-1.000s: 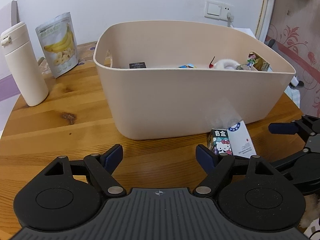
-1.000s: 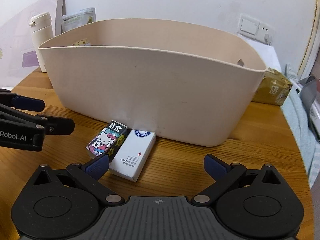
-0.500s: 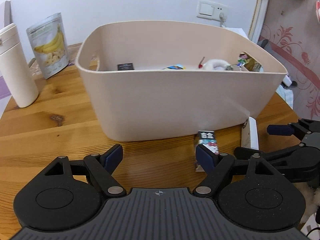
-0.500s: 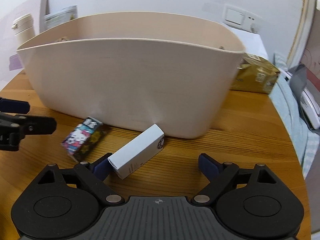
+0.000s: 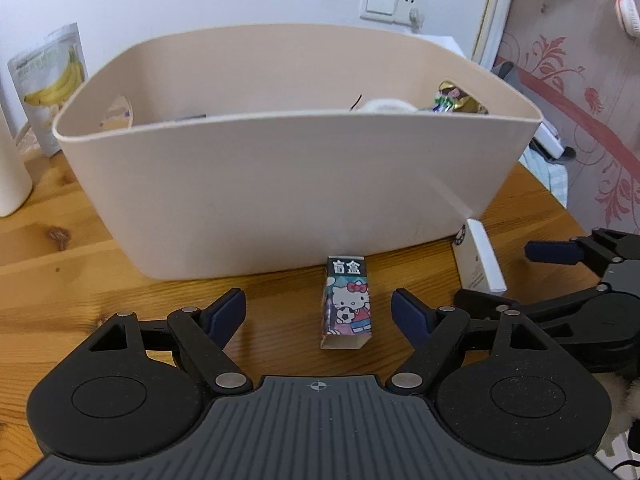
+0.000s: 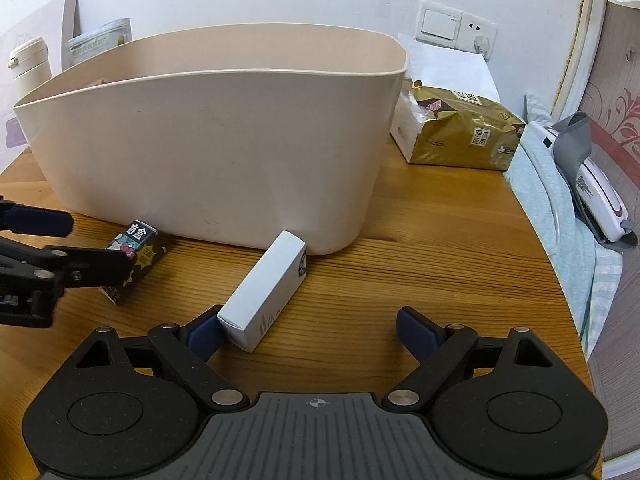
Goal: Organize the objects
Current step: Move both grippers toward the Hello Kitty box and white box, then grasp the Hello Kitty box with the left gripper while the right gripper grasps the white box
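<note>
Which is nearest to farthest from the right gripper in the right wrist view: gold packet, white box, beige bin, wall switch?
From the right gripper:
1. White box, by its left finger, on the table.
2. Beige bin, just behind the box, centre-left.
3. Gold packet, back right, beside the bin's end.
4. Wall switch, on the wall behind the packet.

A matt, smooth beige plastic tub [image 5: 280, 184] is sitting beyond the fingers on a varnished wooden table [image 5: 60, 280] showing grain and knots. Between the left gripper [image 5: 319, 308] fingers, a printed cardboard box [image 5: 346, 304] is lying. A plain white paper carton [image 6: 264, 290] is touching the right gripper [image 6: 308, 330] left pad. Both grippers are showing matt black plastic with metal rivets.
</note>
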The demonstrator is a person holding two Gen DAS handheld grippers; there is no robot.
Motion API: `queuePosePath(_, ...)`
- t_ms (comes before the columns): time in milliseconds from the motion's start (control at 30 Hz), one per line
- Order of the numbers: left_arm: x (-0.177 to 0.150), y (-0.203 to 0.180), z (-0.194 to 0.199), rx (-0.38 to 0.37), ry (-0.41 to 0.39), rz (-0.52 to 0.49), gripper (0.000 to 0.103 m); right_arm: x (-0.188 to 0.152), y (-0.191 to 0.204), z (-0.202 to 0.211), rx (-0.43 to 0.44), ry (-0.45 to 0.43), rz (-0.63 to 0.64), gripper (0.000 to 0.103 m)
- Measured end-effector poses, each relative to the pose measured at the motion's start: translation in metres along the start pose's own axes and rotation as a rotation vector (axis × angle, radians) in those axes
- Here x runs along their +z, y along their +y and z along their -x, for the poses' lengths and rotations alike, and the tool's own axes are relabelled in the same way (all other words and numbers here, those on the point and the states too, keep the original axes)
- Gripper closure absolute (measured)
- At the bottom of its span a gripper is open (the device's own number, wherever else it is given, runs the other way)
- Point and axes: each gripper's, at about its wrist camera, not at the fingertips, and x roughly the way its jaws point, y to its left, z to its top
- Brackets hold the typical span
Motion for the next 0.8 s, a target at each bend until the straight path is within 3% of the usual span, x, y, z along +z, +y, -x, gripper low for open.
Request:
queuePosePath(300,-0.001,-0.009,-0.015,0.017,0.020,-0.030,0.028,0.000,-0.004,0.001,0.008,-0.014,0.010,0.017)
queuePosePath(433,0.000,-0.010,-0.016,0.038,0.012,-0.053,0.044,0.003,-0.004,-0.001,0.023,-0.018,0.013,0.022)
queuePosePath(733,-0.002,-0.008,-0.012,0.025,-0.007,-0.091,0.080,0.008,0.006,0.000,0.052,-0.032,0.035,0.059)
queuePosePath(800,-0.003,-0.007,-0.011,0.025,-0.006,-0.095,0.080,0.008,0.008,0.001,0.051,-0.033,0.042,0.063)
